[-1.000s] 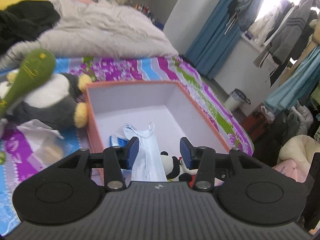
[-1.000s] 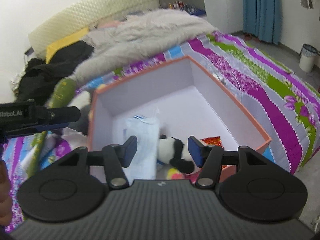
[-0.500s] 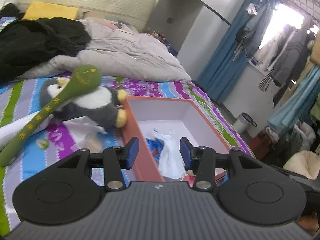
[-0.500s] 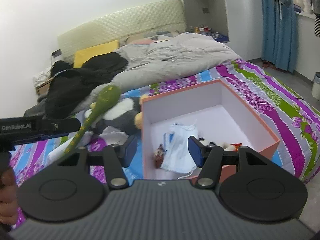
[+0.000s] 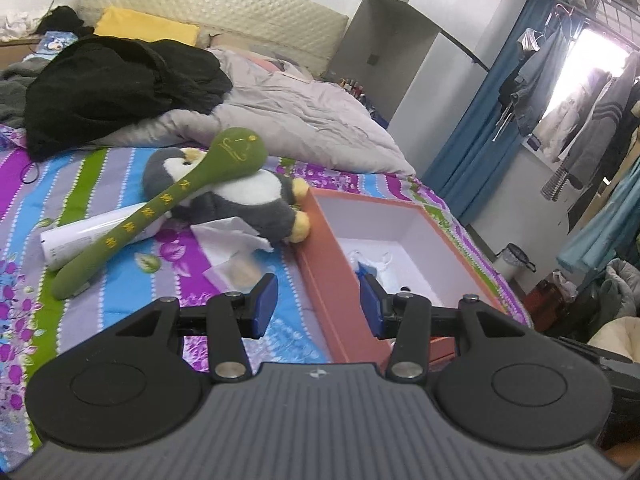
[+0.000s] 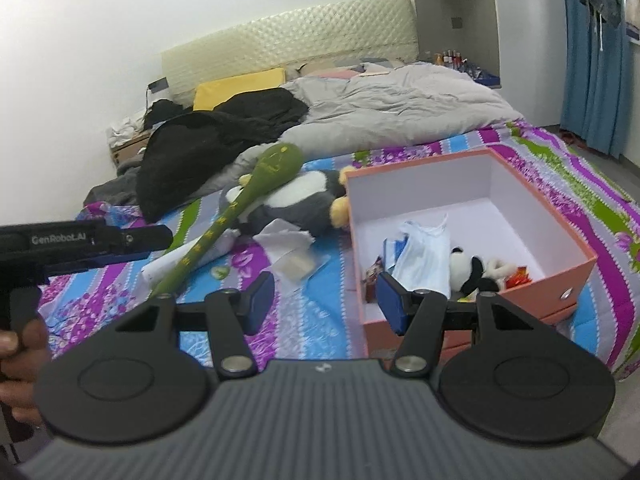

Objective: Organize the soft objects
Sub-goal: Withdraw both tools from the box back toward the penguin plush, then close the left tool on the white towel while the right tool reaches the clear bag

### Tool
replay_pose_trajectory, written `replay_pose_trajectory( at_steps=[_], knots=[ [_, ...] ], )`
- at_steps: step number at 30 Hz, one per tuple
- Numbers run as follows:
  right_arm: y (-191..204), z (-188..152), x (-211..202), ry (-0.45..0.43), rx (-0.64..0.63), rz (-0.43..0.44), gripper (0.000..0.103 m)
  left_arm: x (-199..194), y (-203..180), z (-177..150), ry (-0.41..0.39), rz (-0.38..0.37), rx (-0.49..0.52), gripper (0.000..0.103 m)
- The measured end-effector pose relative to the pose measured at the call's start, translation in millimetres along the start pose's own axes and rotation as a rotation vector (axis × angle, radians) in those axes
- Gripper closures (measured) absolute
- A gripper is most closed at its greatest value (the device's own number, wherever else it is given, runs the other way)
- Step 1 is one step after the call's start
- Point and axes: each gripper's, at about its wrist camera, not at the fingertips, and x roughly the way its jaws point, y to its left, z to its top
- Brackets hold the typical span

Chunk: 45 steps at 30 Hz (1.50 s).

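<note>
Hovering over the bed [image 5: 120, 276] right now, both grippers are sitting empty with their fingers spread apart, nothing between the blue pads. The left gripper [image 5: 318, 306] is hanging above the striped floral bedsheet, right at the near left wall of the orange box [image 5: 340, 280]. The right gripper [image 6: 322, 304] is floating over the sheet too, its right finger overlapping the box's [image 6: 560, 276] front corner in that view. A hand [image 6: 20, 356] is gripping the left tool's handle at the far left edge of the right wrist view.

The soft stuff is lying in two spots. Inside the box, a small panda plush [image 6: 470, 270] is resting near the front wall, next to a light blue face mask [image 6: 424, 256] and some snack wrappers I can't really make out. Outside it, a grey and white penguin plush [image 5: 240, 196] is lying on its side with its yellow feet touching the box's left wall. A long green plush stick with yellow lettering [image 5: 168, 208] is leaning across the penguin, its round head on top of the body and its thin end down on the sheet. A white tube [image 5: 80, 236] is lying under that stick, and crumpled white tissue [image 5: 232, 236] is sitting just in front of the penguin. Further back, a grey duvet [image 5: 304, 120] and black clothes [image 5: 120, 84] are piling up near the headboard.
</note>
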Motion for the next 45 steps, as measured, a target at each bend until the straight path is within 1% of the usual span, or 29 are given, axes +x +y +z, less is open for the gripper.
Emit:
replay_pose_trajectory(
  at_steps=[5,9,13,18,22,26,31,36,39,42,45],
  knots=[
    [20,-15,1,0.023,-0.032,0.021,0.044,-11,4,-17,-0.005,0.035,0.024,0.052],
    [31,-28,6,0.056,-0.038,0.032,0.044,-17,12,-29,-0.008,0.055,0.017,0.052],
    [34,-35,12,0.081,-0.038,0.040,0.044,-17,23,-36,0.000,0.080,0.005,0.052],
    [34,-35,26,0.111,-0.026,0.058,0.044,-3,37,-42,0.035,0.100,-0.032,0.052],
    [35,-31,40,0.125,-0.034,0.060,0.044,16,46,-36,0.056,0.105,-0.049,0.052],
    [36,-26,60,0.142,-0.035,0.053,0.044,40,54,-26,0.074,0.110,-0.052,0.052],
    [33,-19,94,0.163,-0.029,0.055,0.044,83,67,-15,0.127,0.130,-0.026,0.052],
    [30,-12,136,0.194,-0.012,0.053,0.044,133,87,-4,0.172,0.142,-0.020,0.052],
    [29,-8,163,0.203,-0.029,0.054,0.044,165,101,2,0.199,0.116,-0.037,0.052],
    [28,-6,190,0.218,-0.053,0.052,0.044,198,114,7,0.206,0.130,-0.022,0.052],
    [23,-4,218,0.238,-0.045,0.045,0.044,231,132,11,0.216,0.131,-0.052,0.052]
  ],
)
